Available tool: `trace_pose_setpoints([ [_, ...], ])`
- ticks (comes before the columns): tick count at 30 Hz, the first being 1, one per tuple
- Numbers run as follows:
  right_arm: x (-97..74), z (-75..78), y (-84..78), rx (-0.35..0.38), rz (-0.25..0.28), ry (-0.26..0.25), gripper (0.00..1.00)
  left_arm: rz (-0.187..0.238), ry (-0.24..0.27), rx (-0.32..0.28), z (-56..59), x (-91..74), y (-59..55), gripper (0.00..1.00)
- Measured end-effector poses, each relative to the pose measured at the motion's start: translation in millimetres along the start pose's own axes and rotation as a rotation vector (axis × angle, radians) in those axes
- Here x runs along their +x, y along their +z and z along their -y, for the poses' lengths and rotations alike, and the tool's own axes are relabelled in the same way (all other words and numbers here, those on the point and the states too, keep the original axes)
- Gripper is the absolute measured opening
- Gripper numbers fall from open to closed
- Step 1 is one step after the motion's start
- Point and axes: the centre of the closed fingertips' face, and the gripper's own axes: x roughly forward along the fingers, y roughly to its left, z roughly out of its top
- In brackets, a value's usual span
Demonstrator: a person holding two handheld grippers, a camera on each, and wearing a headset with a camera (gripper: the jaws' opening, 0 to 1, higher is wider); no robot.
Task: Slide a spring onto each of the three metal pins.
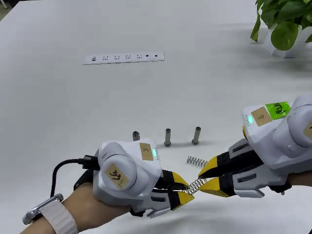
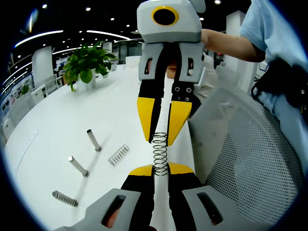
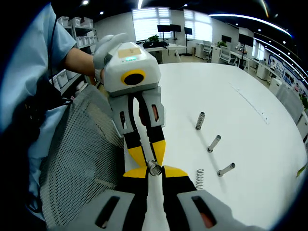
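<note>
**Jaws of both grippers pinching the held spring [image 1: 195,185]; one pin done**

Left gripper [image 1: 183,189] and right gripper [image 1: 201,182] are each clenching one end of it, near the person, above the surface [image 1: 73,122]. Farther off, the left pin [image 1: 136,133] is already wearing its fitted spring [image 1: 136,138]; the middle pin [image 1: 167,137] and right pin [image 1: 196,135] are standing bare. A loose spring [image 1: 196,161] is lying near the right pin. Two pins are seemingly still waiting.

"33" on sticker [image 1: 116,176], left tool [image 1: 181,191]

Three upright pins [image 1: 167,137], leftmost seemingly spring-sleeved; loose spring [image 1: 196,160] flat nearby; third spring [image 1: 196,184] aloft.
</note>
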Motion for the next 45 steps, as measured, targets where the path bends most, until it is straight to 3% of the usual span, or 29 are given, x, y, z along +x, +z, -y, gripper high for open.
trace_pose_setpoints([
  [10,-0.9,0.6,-2.2,-0.042,-0.048,0.016,0.12,0.012,0.000,-0.014,1.5,0.5,1.1,0.08],
  [14,-2.0,-1.1,-0.6,-0.056,-0.066,0.041,0.18,0.018,-0.003,-0.013,3.4,1.5,2.5,0.08],
  [23,5.7,-2.0,-12.4,-0.060,-0.151,0.115,0.16,0.034,-0.011,0.002,6.5,4.0,8.0,0.08],
  [34,8.6,-5.5,-11.0,-0.065,-0.168,0.151,0.13,0.053,-0.010,0.003,7.9,3.1,12.4,0.08],
  [45,7.9,-6.4,-11.7,-0.066,-0.179,0.154,0.13,0.072,0.002,0.009,6.9,2.9,16.2,0.09],
])
